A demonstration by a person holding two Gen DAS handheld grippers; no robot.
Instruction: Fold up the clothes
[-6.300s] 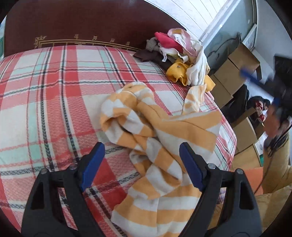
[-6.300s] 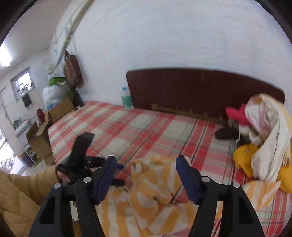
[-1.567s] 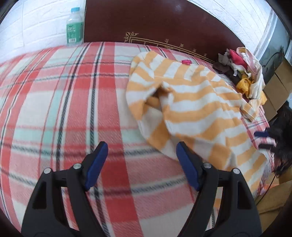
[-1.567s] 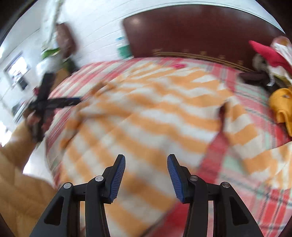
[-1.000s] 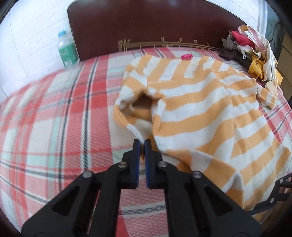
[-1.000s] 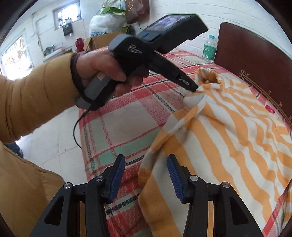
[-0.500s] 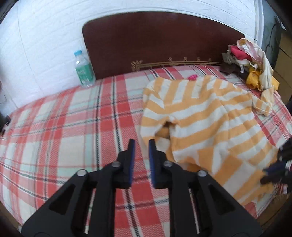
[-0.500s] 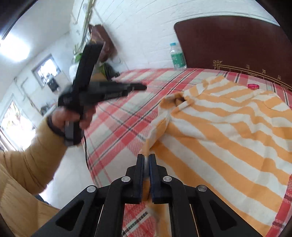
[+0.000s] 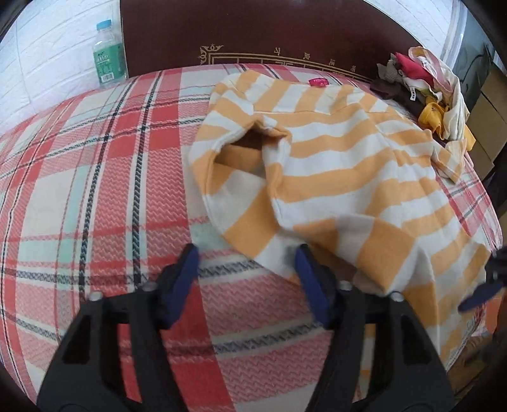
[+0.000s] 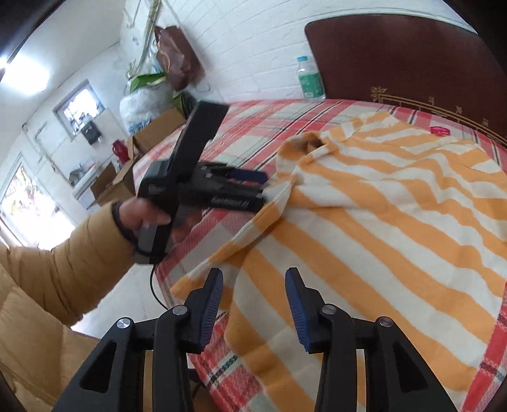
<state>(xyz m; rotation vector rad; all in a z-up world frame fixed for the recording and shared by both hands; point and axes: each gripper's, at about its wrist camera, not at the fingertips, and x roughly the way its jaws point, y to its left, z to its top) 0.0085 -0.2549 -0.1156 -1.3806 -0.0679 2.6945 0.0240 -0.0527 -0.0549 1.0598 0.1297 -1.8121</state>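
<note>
An orange-and-white striped garment [image 9: 342,171] lies spread on the plaid bed cover [image 9: 95,190], its neck opening facing left. My left gripper [image 9: 247,280] hovers low over the garment's near-left corner. Its jaws are closing, and the hem lies between them against the right pad [image 9: 312,285], unpinched. In the right wrist view the left gripper [image 10: 264,187] sits at the garment's left edge, held by a hand in a yellow sleeve [image 10: 79,253]. My right gripper [image 10: 253,304] is over the near hem [image 10: 253,269], jaws opening, cloth below them and not gripped.
A water bottle [image 9: 106,54] stands beside the dark headboard [image 9: 269,28]. A heap of other clothes [image 9: 424,85] sits at the bed's far right corner. Cardboard boxes [image 10: 155,130] and a brown bag [image 10: 177,57] stand by the left wall. The bed edge is just below my right gripper.
The right gripper, shut on the hem half a second ago, now stands open and has let the cloth drop. The left gripper came down close to the garment's corner with its jaws wider apart.
</note>
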